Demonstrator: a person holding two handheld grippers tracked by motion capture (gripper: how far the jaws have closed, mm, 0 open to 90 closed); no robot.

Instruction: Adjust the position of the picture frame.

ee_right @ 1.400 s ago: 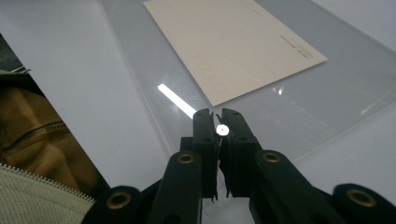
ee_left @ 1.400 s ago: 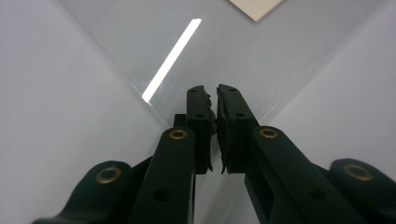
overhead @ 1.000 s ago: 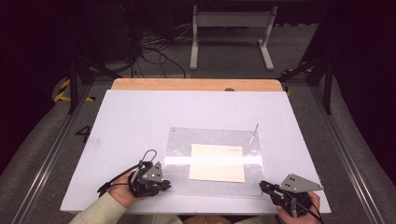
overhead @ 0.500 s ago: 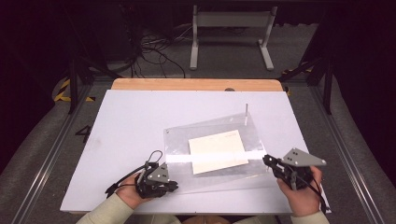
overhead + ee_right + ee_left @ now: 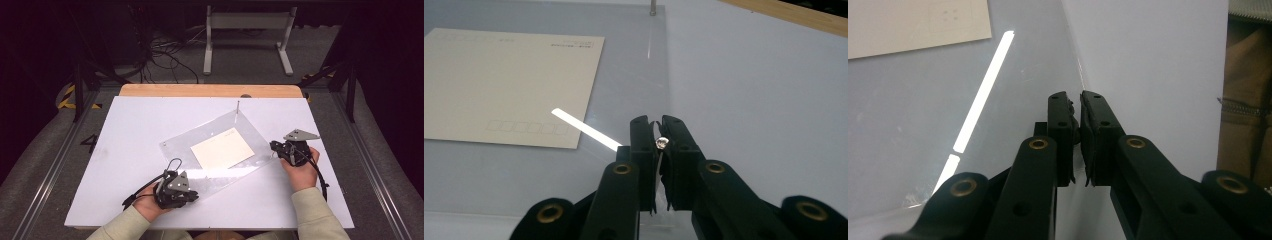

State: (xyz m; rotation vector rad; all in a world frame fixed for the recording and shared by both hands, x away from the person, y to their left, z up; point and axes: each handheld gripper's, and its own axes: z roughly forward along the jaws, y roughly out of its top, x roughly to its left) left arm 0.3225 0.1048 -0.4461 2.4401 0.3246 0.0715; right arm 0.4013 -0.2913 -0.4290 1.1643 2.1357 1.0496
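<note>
Presently a clear acrylic sheet (image 5: 220,150) is held at two corners and lies turned askew on the white worktop (image 5: 130,130), its far corner carrying an upright metal pin (image 5: 238,106) and a cream card (image 5: 223,148) lying flat near the sheet's middle. The step in hand is judged to be a turning or repositioning of the sheet across the worktop. For this to be done well, both holds should be kept firm and level with one another, so that the sheet is not flexed and the card is not slid off its place; the corners should be moved together about one centre rather than dragged singly. The left gripper (image 5: 1075,102) is seen with its fingers (image 5: 1060,130) clenched on the sheet's near edge, only a thin slit being left between them where the edge passes. The right gripper (image 5: 660,125) is likewise clamped: its fingers (image 5: 679,145) are drawn almost together on a small metal stud (image 5: 662,143) at the sheet's corner, the stud's bright head showing between the tips. In the high view the left gripper (image 5: 192,196) is placed at the sheet's nearest corner and the right gripper (image 5: 276,147) at its right corner, well apart.
</note>
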